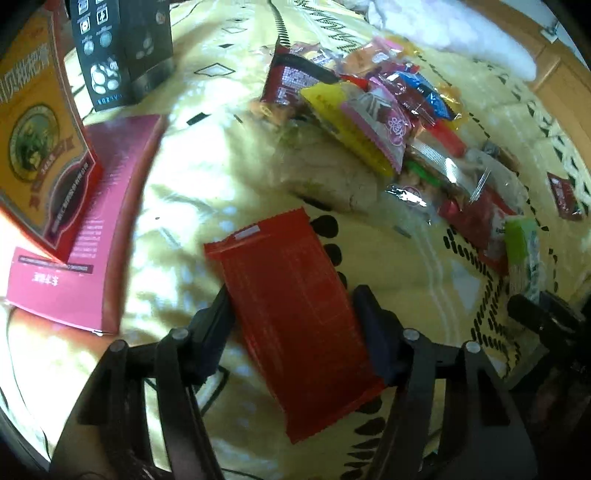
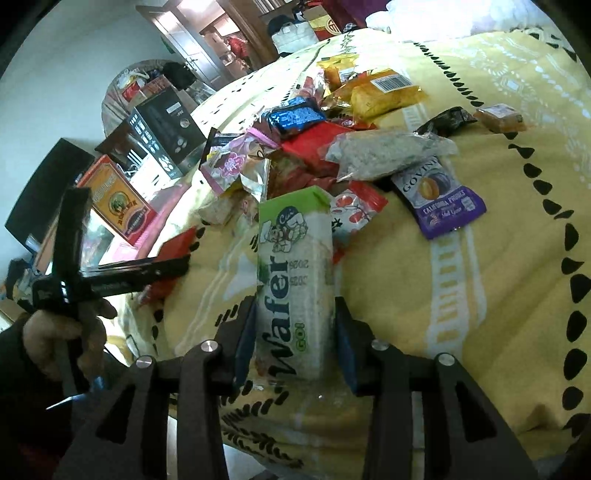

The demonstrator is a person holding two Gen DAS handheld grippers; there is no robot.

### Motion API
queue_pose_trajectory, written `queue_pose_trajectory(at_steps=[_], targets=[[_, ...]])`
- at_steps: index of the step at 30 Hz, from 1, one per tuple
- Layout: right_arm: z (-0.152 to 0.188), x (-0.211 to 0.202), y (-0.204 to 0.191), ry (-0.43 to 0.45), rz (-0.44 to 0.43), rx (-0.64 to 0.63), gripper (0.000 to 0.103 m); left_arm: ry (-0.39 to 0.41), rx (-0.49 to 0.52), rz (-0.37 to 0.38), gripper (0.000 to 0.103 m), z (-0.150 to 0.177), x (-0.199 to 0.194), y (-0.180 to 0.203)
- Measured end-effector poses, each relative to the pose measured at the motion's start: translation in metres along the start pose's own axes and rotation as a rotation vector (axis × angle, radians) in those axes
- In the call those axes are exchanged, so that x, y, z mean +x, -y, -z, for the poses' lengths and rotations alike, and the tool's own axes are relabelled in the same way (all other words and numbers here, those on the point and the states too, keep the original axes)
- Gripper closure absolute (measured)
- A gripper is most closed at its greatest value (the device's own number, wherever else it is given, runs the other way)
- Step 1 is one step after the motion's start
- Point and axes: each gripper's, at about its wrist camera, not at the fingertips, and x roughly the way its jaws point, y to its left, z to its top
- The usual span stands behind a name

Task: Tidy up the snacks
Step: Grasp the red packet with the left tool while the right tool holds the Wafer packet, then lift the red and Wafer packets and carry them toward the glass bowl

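My left gripper (image 1: pixel 291 306) is shut on a flat red snack packet (image 1: pixel 295 310) and holds it just above the yellow bedspread (image 1: pixel 184 177). My right gripper (image 2: pixel 293 321) is shut on a green and white wafer pack (image 2: pixel 295 273), which points away toward the snack pile (image 2: pixel 317 147). The same wafer pack (image 1: pixel 522 254) and the right gripper's tip show at the right in the left wrist view. The left gripper and its red packet (image 2: pixel 173 247) show at the left in the right wrist view. The pile (image 1: pixel 376 114) lies ahead and right of the left gripper.
Boxes stand at the left: an orange one (image 1: pixel 33 133), a pink one lying flat (image 1: pixel 88 229) and a black one (image 1: pixel 122 51). A purple prune packet (image 2: pixel 439 203) and a grey packet (image 2: pixel 388 151) lie by the pile. White bedding (image 1: pixel 461 33) is beyond.
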Motion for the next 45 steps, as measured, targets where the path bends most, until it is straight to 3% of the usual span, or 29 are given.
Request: queue_pose_trajectory(at_steps=[7,13,15,17,19,26,36,45], targets=[[0.0,0.005,-0.007,-0.007,0.058,-0.041,0.058,0.048,-0.013,-0.104,0.018,0.002,0.008,0.023],[-0.003,0.008,-0.013,-0.005,0.111,-0.054,0.058,0.072,-0.031,-0.163,0.014,0.006,0.007,0.021],[-0.002,0.01,-0.013,-0.008,0.118,-0.064,0.058,0.067,-0.029,-0.165,0.018,0.007,0.006,0.021],[-0.002,0.01,-0.012,-0.007,0.11,-0.058,0.059,0.063,-0.016,-0.154,0.044,0.007,0.002,0.024],[-0.002,0.008,-0.009,-0.003,0.108,-0.051,0.063,0.062,0.0,-0.151,0.046,0.006,-0.002,0.026],[-0.001,-0.005,-0.008,0.043,0.086,-0.038,0.064,0.096,0.065,-0.133,0.048,0.008,-0.021,0.038],[-0.01,-0.029,-0.018,0.083,0.089,-0.045,0.064,0.244,0.162,-0.118,0.049,-0.004,-0.077,0.057],[-0.034,-0.059,-0.034,0.149,0.095,-0.082,0.064,0.393,0.124,-0.078,0.049,-0.023,-0.143,0.034]])
